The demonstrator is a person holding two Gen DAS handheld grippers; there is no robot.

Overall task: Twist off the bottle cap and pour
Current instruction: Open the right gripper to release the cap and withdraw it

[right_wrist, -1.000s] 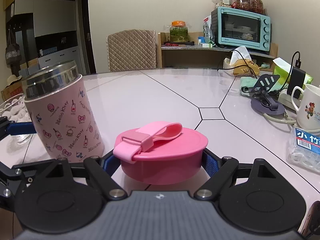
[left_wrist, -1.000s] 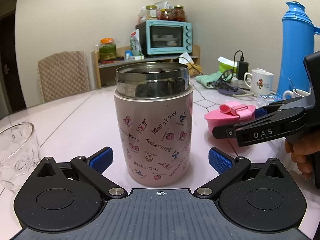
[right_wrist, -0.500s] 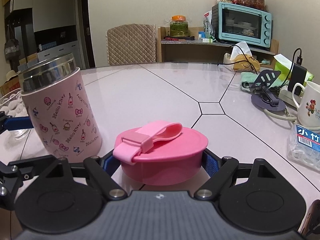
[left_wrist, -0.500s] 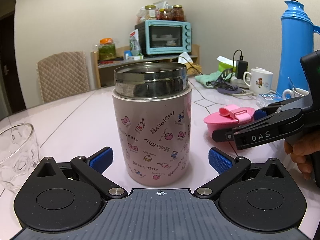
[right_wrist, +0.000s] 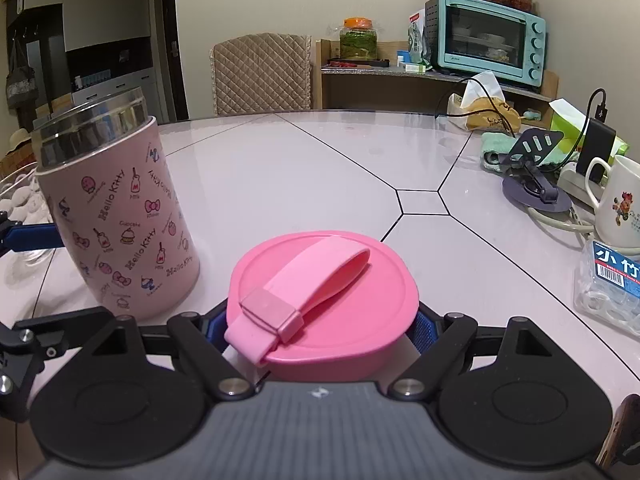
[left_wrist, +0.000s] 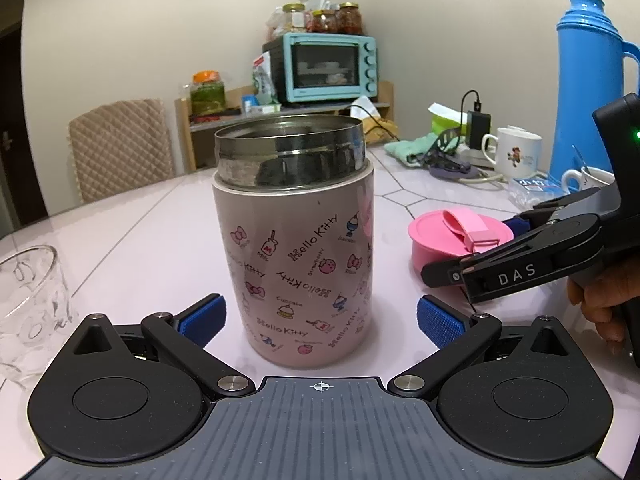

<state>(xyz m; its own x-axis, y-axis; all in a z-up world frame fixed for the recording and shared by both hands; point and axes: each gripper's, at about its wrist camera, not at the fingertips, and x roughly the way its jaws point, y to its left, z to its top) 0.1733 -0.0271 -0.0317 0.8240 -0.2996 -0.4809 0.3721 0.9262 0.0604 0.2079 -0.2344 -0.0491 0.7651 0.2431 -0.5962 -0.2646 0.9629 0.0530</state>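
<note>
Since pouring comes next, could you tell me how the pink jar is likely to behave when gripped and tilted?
The pink jar looks rigid, with steel rim and straight walls, so it shouldn't flex. Its smooth printed surface may slip. Open-topped, it could spill early; contents aren't visible, so weight is uncertain.

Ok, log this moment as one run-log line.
cap: off, pink lid between right gripper fingers | flask: open, upright on table | left gripper: open, flanking flask | glass: not filled yet

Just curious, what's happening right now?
Left claw open around pink steel jar. Right claw shut on pink strap lid. Clear glass waits left.
</note>
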